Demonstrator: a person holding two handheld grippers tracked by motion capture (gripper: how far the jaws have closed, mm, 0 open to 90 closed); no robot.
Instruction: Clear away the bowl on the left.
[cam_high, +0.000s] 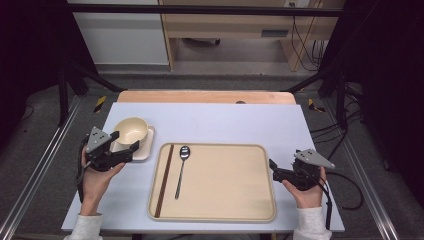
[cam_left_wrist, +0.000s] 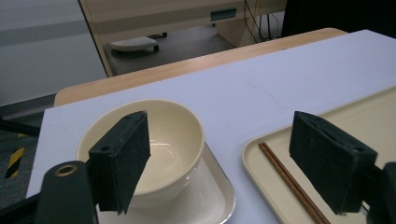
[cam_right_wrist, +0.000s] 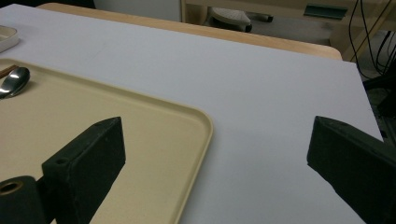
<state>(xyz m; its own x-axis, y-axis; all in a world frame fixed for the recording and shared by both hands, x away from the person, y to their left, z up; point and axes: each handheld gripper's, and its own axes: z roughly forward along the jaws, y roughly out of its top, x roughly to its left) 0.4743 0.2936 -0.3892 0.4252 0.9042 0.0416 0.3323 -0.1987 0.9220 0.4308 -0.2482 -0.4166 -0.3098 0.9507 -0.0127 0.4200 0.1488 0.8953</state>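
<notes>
A cream bowl (cam_high: 131, 130) (cam_left_wrist: 163, 140) stands on a small white plate (cam_high: 145, 151) (cam_left_wrist: 212, 189) at the table's left. My left gripper (cam_high: 126, 141) (cam_left_wrist: 220, 133) is open just in front of the bowl, one jaw before its near wall and the other over toward the tray, holding nothing. A beige tray (cam_high: 225, 185) (cam_right_wrist: 140, 121) lies in the middle, carrying dark chopsticks (cam_high: 164, 180) (cam_left_wrist: 289, 182) along its left side and a metal spoon (cam_high: 181, 170) (cam_right_wrist: 14, 80) beside them. My right gripper (cam_high: 273, 169) (cam_right_wrist: 217, 135) is open and empty at the tray's right edge.
The pale tabletop (cam_high: 215, 120) has bare surface behind the tray and to its right. A wooden strip (cam_high: 205, 96) runs along the far edge. Beyond it are a dark frame, floor and cables.
</notes>
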